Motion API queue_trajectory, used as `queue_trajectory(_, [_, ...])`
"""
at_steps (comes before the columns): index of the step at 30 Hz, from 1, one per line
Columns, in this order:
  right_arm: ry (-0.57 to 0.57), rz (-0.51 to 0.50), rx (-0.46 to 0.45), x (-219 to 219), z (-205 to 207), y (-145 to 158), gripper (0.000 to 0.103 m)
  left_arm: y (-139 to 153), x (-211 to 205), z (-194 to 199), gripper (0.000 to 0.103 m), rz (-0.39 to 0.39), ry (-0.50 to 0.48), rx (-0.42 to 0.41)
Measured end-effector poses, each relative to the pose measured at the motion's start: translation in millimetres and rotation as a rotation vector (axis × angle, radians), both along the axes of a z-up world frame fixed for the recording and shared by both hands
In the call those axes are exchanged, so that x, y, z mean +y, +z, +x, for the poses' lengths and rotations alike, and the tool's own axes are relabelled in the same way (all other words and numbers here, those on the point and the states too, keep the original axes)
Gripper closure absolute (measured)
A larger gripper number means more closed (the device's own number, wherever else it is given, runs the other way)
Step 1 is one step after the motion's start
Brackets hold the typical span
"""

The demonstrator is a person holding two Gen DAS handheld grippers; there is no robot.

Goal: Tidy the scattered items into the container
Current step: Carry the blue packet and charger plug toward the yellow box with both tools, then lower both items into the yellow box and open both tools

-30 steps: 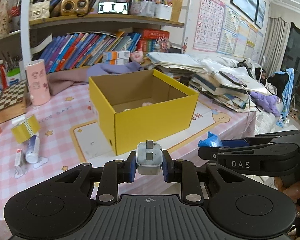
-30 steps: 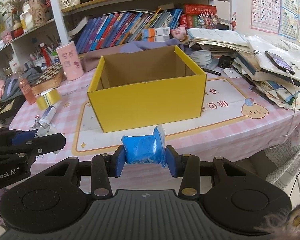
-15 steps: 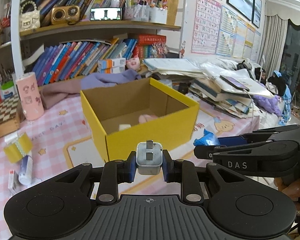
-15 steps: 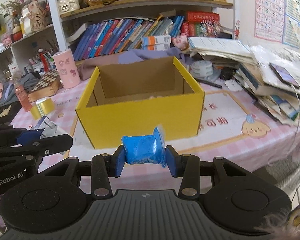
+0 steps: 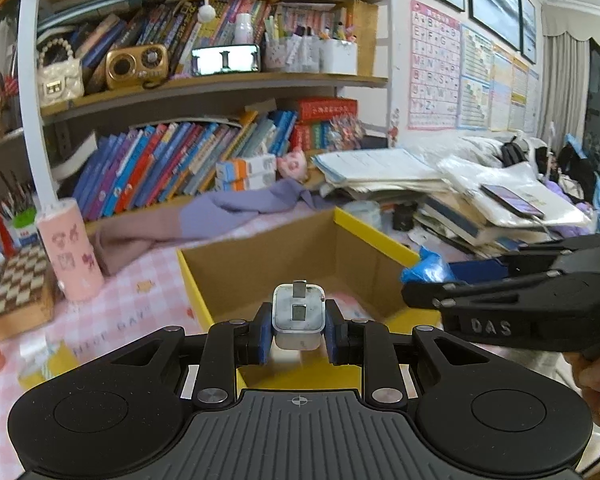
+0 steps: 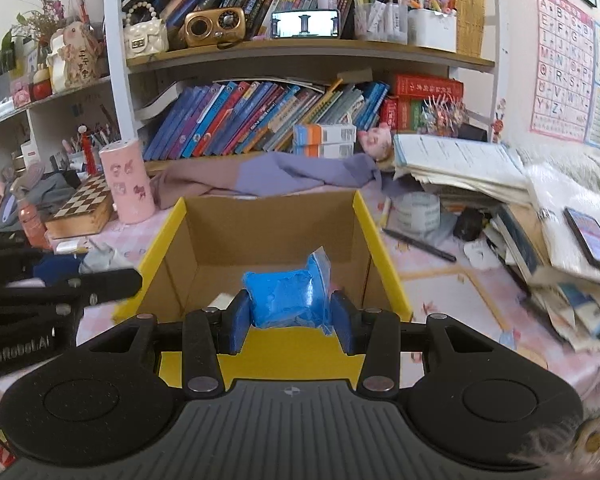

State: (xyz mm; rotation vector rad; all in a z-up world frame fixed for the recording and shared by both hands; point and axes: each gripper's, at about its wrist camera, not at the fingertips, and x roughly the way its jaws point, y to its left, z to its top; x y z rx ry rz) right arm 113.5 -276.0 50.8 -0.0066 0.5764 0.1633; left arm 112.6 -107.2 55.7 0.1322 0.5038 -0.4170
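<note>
My left gripper [image 5: 299, 322] is shut on a small white plug adapter [image 5: 299, 315], prongs facing away, held over the near edge of the open yellow cardboard box [image 5: 374, 236]. My right gripper [image 6: 290, 308] is shut on a blue plastic packet [image 6: 286, 298] above the same box's [image 6: 164, 236] front rim. In the left wrist view the right gripper [image 5: 428, 276] reaches in from the right with the blue packet [image 5: 424, 268] at the box's right wall. The left gripper [image 6: 112, 280] shows at the left edge of the right wrist view. Small pale items lie on the box floor, mostly hidden.
A pink cylinder [image 6: 128, 180], a chessboard box [image 6: 84, 206] and yellow tape [image 5: 48, 364] sit left on the pink checked tablecloth. A tape roll [image 6: 418, 212], a pen [image 6: 420, 245], stacked papers [image 6: 456, 164] and a phone [image 6: 590, 234] lie right. Bookshelves stand behind.
Both grippers have moved forward with their loads, from short of the box to over its front rim. The box now looms larger and its inside shows. Grips are unchanged.
</note>
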Motion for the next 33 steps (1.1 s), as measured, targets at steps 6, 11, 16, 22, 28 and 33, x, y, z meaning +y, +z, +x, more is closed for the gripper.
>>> queue_trajectory(6, [0.087, -0.04, 0.022, 4.5, 38.9, -7.0, 0.063, -1.6, -6.9, 43.2, 0.079, 0.042, 0.029, 0.001])
queue_trajectory(11, [0.171, -0.09, 0.07, 11.8, 70.8, -20.6, 0.063, -15.9, -14.2, 80.8, 0.079, 0.098, 0.029, 0.066])
queue_trajectory(16, [0.241, -0.138, 0.142, 16.7, 101.4, -37.8, 0.063, -33.9, -22.2, 109.8, 0.079, 0.157, 0.027, 0.134])
queue_trajectory(22, [0.308, -0.178, 0.226, 19.1, 129.1, -56.3, 0.063, -51.8, -30.1, 133.5, 0.079, 0.199, 0.023, 0.202])
queue_trajectory(28, [0.33, -0.187, 0.311, 18.9, 144.6, -73.0, 0.063, -65.4, -35.7, 145.0, 0.079, 0.23, 0.025, 0.262])
queue_trajectory(33, [0.32, -0.184, 0.342, 14.8, 150.8, -79.2, 0.062, -67.2, -40.6, 146.0, 0.078, 0.238, 0.017, 0.271])
